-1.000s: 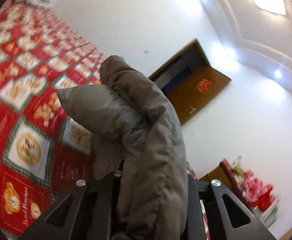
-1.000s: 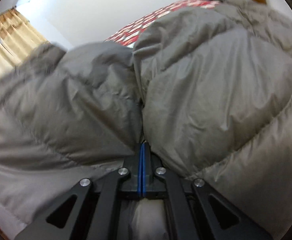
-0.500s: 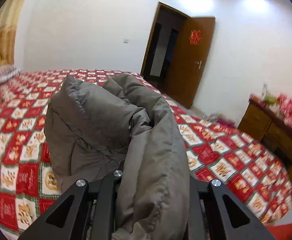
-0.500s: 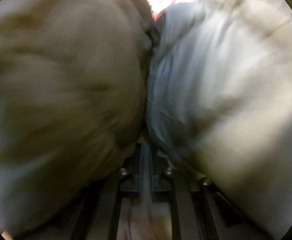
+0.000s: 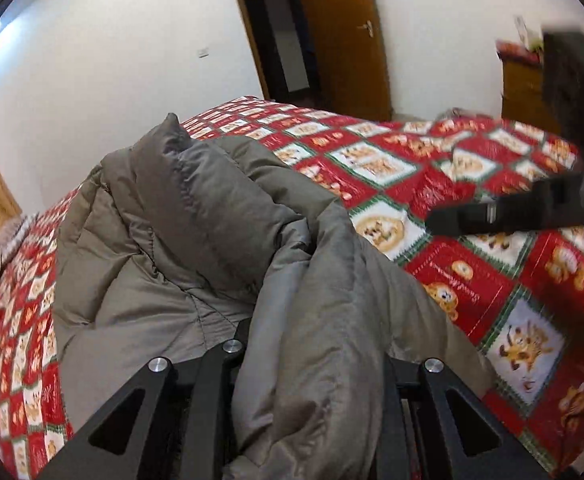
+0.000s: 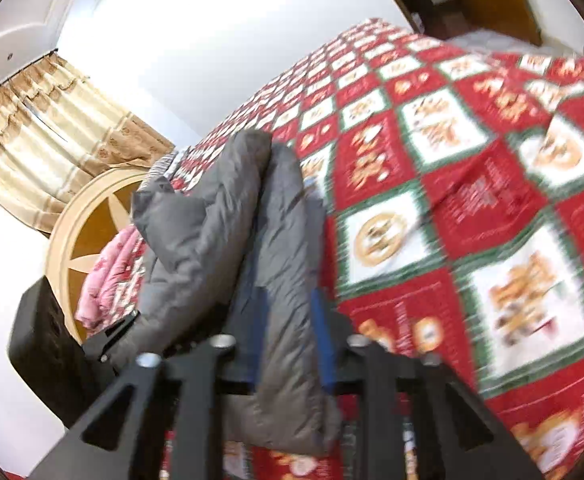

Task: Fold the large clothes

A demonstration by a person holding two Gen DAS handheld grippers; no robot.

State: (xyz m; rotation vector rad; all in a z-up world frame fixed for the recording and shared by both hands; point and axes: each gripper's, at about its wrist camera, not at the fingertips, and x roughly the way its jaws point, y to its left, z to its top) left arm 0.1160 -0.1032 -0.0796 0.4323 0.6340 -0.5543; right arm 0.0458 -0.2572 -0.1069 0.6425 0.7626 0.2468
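A grey puffer jacket [image 5: 196, 220] lies bunched on the bed. One thick fold of it runs back between the fingers of my left gripper [image 5: 312, 344], which is shut on it, its jaws just starting to ease open. In the right wrist view the same jacket [image 6: 220, 208] trails from the bed down to my right gripper [image 6: 290, 320]. Its jaws are opening, and a loose fold hangs between the blue pads [image 6: 260, 320]. The left wrist view catches a black finger of the right gripper [image 5: 472, 216] over the quilt at the right.
A red, white and green patterned quilt [image 5: 472, 280] covers the bed. A pink cloth [image 6: 108, 272] lies near the round wooden headboard [image 6: 76, 240], under gold curtains [image 6: 52, 120]. Past the bed are an open brown door [image 5: 344, 40] and a wooden dresser [image 5: 520, 84].
The left wrist view rolled upright and the jacket came down onto the bed. My right gripper, shut deep in the jacket before, has parted its jaws and pulled back from it.
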